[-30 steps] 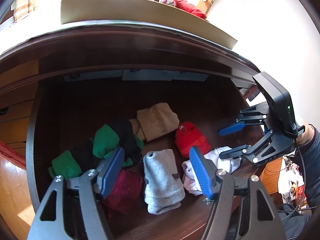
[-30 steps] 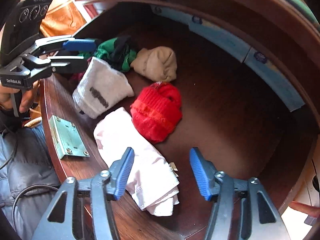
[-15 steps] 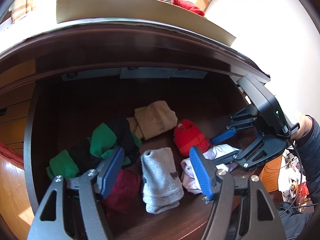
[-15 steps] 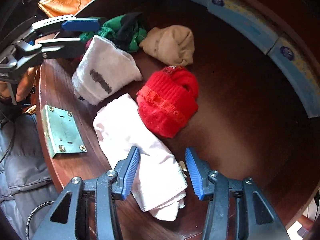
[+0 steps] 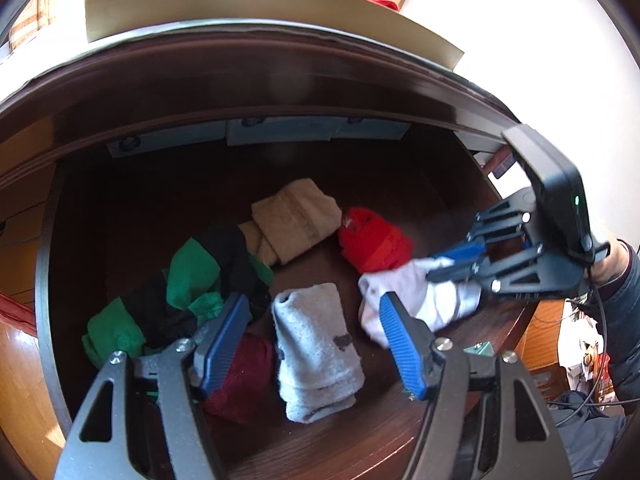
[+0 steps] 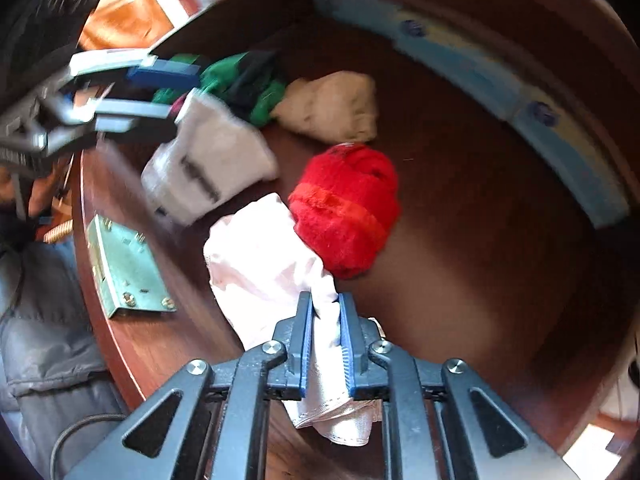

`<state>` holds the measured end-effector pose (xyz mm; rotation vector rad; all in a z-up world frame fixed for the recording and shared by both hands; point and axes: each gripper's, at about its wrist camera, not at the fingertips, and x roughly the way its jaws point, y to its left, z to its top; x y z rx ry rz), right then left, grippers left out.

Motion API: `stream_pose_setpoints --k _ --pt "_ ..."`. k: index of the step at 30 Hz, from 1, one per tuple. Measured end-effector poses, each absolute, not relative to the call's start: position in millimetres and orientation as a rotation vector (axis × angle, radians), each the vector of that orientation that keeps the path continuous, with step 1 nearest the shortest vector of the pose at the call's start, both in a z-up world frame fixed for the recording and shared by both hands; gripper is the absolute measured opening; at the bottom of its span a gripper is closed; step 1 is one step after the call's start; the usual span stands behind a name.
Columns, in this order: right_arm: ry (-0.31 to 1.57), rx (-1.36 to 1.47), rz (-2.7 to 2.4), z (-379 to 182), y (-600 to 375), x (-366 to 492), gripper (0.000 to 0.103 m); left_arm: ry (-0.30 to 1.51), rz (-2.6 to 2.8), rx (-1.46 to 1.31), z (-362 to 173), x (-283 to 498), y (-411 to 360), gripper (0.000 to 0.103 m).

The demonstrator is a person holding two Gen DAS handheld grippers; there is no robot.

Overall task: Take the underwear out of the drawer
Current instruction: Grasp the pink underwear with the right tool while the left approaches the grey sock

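Note:
A pale pink-white folded underwear (image 6: 264, 256) lies at the front right of the open dark wooden drawer (image 6: 500, 264). My right gripper (image 6: 325, 308) is shut on its near end; the cloth bunches between the blue pads. In the left wrist view the same underwear (image 5: 404, 292) is pinched by the right gripper (image 5: 452, 264) coming in from the right. My left gripper (image 5: 308, 344) is open and empty, hovering over the drawer's front above a grey-white sock bundle (image 5: 316, 344).
The drawer also holds a red fuzzy bundle (image 6: 344, 208), a beige bundle (image 6: 332, 106), green-and-black clothes (image 5: 192, 280) and a dark red item (image 5: 240, 380). A metal lock plate (image 6: 124, 268) sits on the drawer's front edge. The dresser top (image 5: 260, 0) overhangs.
My right gripper moved down onto the pale underwear and closed on its near end. The left gripper has stayed open over the drawer's front.

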<state>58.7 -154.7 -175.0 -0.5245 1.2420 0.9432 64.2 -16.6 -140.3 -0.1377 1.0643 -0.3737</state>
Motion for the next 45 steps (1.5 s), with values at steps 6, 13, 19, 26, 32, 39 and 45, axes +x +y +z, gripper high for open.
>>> stream_pose_setpoints --k 6,13,19,26,32,39,45 --pt "1.221 -0.491 0.884 -175.3 -163.8 64.4 0.013 1.143 -0.425 -0.044 -148.1 69.3 -37.7 0.069" --pt "1.263 -0.507 0.942 -171.8 -165.0 79.9 0.022 1.229 -0.473 -0.013 -156.5 78.7 -47.9 0.068" --pt "1.284 -0.533 0.991 -177.2 -152.7 76.5 0.044 1.317 -0.492 0.009 -166.6 91.9 -52.8 0.068" --pt "1.326 -0.561 0.991 -191.7 -135.2 74.3 0.044 1.367 -0.518 0.116 -174.0 98.8 -73.8 0.068" --pt "1.331 -0.554 1.016 -197.3 -127.1 78.7 0.035 1.382 -0.522 0.120 -177.5 104.8 -78.3 0.068" --pt "1.250 -0.503 1.033 -188.1 -131.8 75.4 0.016 1.354 -0.550 0.080 -177.8 102.6 -70.2 0.026" --pt "1.203 -0.488 1.027 -181.1 -130.9 74.1 0.013 1.294 -0.556 0.107 -170.5 91.0 -73.4 0.020"
